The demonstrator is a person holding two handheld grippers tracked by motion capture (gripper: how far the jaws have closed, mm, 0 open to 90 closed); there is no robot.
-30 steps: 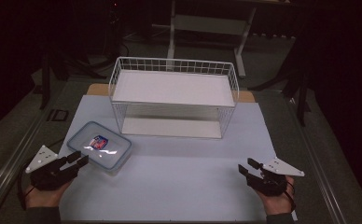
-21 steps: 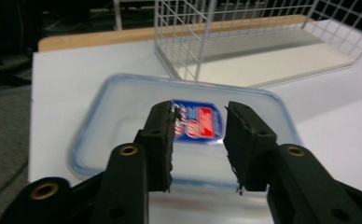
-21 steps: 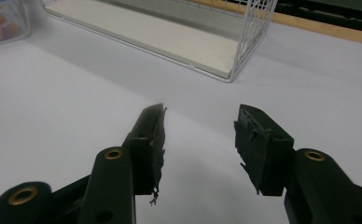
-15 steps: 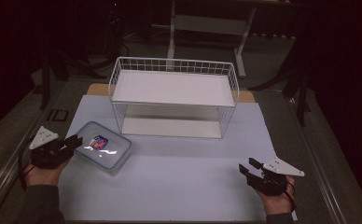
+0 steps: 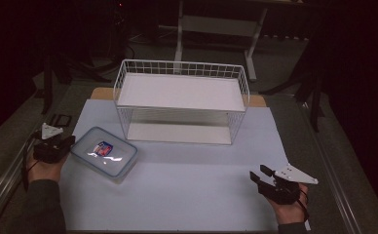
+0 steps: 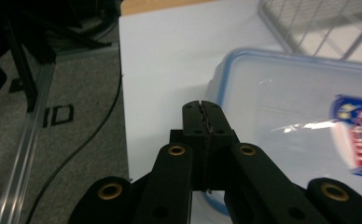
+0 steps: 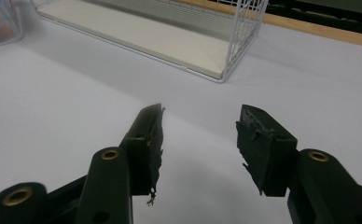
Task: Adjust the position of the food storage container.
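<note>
A clear plastic container [image 5: 104, 152] with a blue-rimmed lid and a colourful label lies at the left of the white table mat. My left gripper [image 5: 69, 141] sits right at its left edge. Its jaws have just been closing and now meet with nothing between them. In the left gripper view the shut tips [image 6: 201, 109] lie against the lid's blue rim [image 6: 226, 70]; whether they touch it I cannot tell. My right gripper [image 5: 257, 174] rests near the front right of the mat. Its jaws [image 7: 200, 126] stand apart over bare mat, holding nothing.
A white wire shelf rack [image 5: 182, 63] with a white board on top stands at the back middle of the mat; its near corner [image 7: 237, 42] lies ahead of the right gripper. A metal rail [image 5: 2, 190] and a cable [image 6: 95, 126] run along the table's left side.
The left hand has moved away from the person along the container's left side, and its jaws have closed. The right hand has kept still.
</note>
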